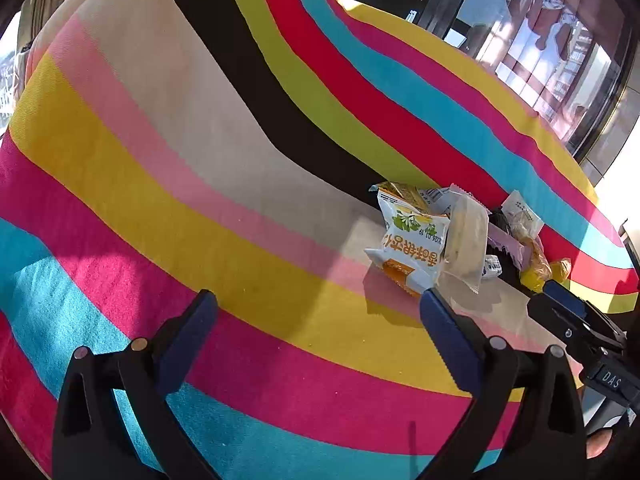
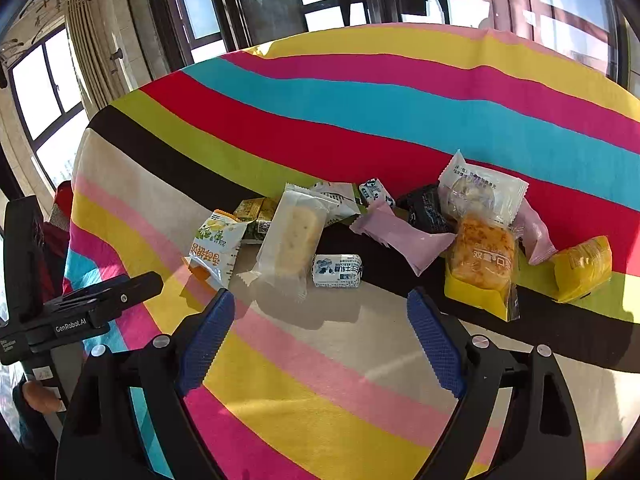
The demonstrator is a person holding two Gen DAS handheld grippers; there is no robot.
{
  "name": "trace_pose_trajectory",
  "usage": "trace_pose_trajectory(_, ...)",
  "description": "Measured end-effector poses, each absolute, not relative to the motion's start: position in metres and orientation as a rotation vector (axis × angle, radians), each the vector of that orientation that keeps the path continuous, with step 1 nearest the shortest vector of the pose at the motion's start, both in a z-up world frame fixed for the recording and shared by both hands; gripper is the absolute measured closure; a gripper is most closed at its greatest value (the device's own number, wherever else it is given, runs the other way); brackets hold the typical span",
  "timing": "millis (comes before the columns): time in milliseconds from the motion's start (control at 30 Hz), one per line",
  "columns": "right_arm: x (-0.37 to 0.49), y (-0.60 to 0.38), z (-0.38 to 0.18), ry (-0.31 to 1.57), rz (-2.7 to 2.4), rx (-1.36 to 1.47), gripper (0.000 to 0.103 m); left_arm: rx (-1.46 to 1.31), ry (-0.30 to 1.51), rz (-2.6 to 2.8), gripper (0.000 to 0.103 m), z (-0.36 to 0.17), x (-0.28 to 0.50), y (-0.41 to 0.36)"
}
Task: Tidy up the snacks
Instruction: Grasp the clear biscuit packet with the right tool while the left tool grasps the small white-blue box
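Right hand-held gripper (image 2: pixel 320 332) is held spread and empty at lower centre, lined up on the snacks (image 2: pixel 336 270); left hand-held gripper (image 1: pixel 316 320) likewise spread.

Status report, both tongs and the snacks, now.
Left tongs open, empty. Right tongs open, empty. Snack pile loose on striped cloth, unsorted. Nothing in the way.

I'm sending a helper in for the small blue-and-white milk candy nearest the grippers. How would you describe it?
On the striped tablecloth, find the snack pile. The candy lies at its near edge, right of the clear-wrapped pale cake. It is a small white block with blue print, nearer than its twin.
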State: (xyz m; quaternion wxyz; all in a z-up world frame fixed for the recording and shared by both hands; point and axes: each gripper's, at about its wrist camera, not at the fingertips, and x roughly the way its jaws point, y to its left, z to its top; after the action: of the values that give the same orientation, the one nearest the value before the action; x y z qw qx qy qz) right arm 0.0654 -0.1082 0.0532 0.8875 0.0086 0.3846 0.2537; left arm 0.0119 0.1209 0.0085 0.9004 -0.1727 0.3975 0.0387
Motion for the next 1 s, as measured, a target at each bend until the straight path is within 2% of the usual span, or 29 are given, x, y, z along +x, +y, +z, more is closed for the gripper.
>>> trace_pose_trajectory(267,0.116,-0.054,0.047,0.838,0.363,0.040,0.018,-0.364,0.819,0.078,0.002,0.008,0.015,0.120)
trace_pose_trajectory(400,0.120,-0.021,0.031,0.896,0.282,-0.112,0.025,-0.364,0.819,0.078,0.002,0.008,0.016,0.120)
trace_pose_trajectory(433,0.116,-0.015,0.030,0.895,0.270,-0.156,0.039,-0.365,0.819,0.078,0.002,0.008,0.016,0.120)
trace_pose_trajectory(467,0.111,-0.012,0.029,0.893,0.266,-0.183,0.062,-0.367,0.818,0.078,0.002,0.008,0.014,0.121)
trace_pose_trajectory(500,0.105,-0.013,0.031,0.888,0.280,-0.179,0.068,-0.368,0.817,0.077,0.002,0.008,0.014,0.122)
trace_pose_trajectory(800,0.017,-0.097,0.065,0.768,0.485,0.007,0.068,-0.370,0.816,0.076,0.002,0.008,0.015,0.118)
trace_pose_trajectory(1000,-0.015,-0.159,0.058,0.752,0.434,0.050,0.068,-0.368,0.816,0.077,0.002,0.008,0.014,0.119)
